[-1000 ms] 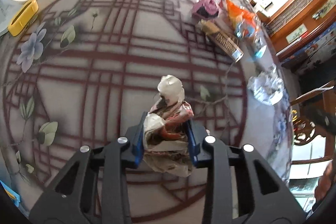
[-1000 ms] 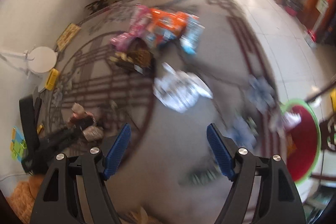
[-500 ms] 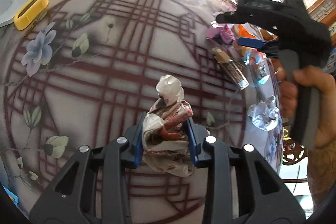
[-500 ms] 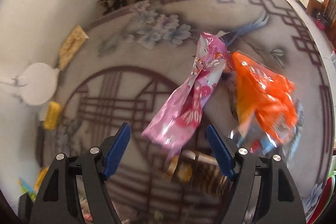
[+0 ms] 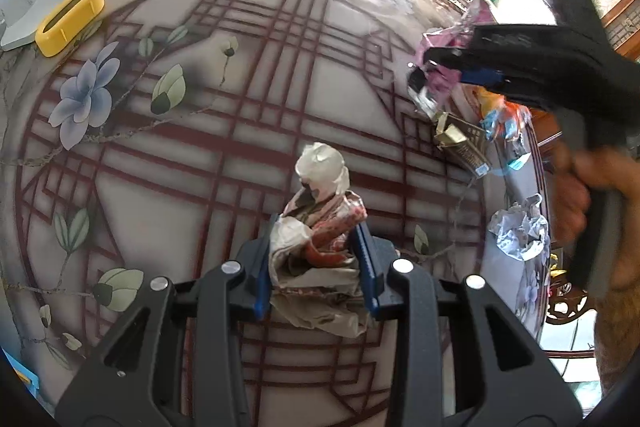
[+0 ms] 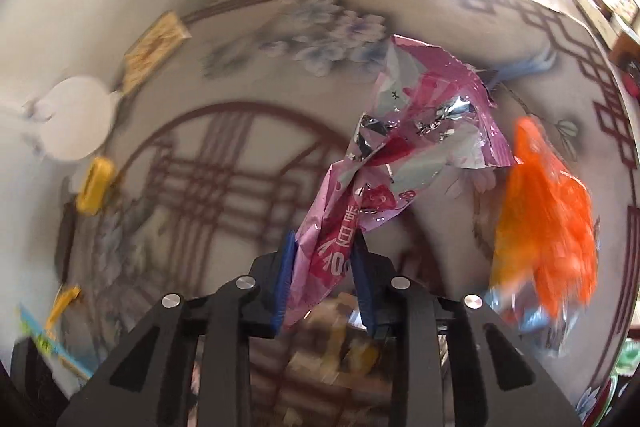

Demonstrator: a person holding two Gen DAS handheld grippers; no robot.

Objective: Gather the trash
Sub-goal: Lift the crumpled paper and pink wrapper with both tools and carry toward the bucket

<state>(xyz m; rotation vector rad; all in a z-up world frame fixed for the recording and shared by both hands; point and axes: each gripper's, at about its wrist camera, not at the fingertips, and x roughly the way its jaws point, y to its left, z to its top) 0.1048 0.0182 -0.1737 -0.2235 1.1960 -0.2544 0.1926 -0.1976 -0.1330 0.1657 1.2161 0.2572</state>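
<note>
Left wrist view?
— Left gripper (image 5: 316, 263) clenches a crumpled paper wad (image 5: 320, 227) at 6 o'clock over the table (image 5: 168, 167)

— Right?
— Right gripper (image 6: 324, 279) closing, pads pinching the pink wrapper (image 6: 400, 155) at centre

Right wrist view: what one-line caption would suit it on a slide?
Right gripper closing on a crumpled pink snack wrapper, orange wrapper beside it on the patterned table.

Black grippers (image 5: 316, 263) (silver screws), blue finger pads (image 6: 283, 281)

Crumpled paper wad (image 5: 316, 251) and pink wrapper (image 6: 384, 179), both pinched.
</note>
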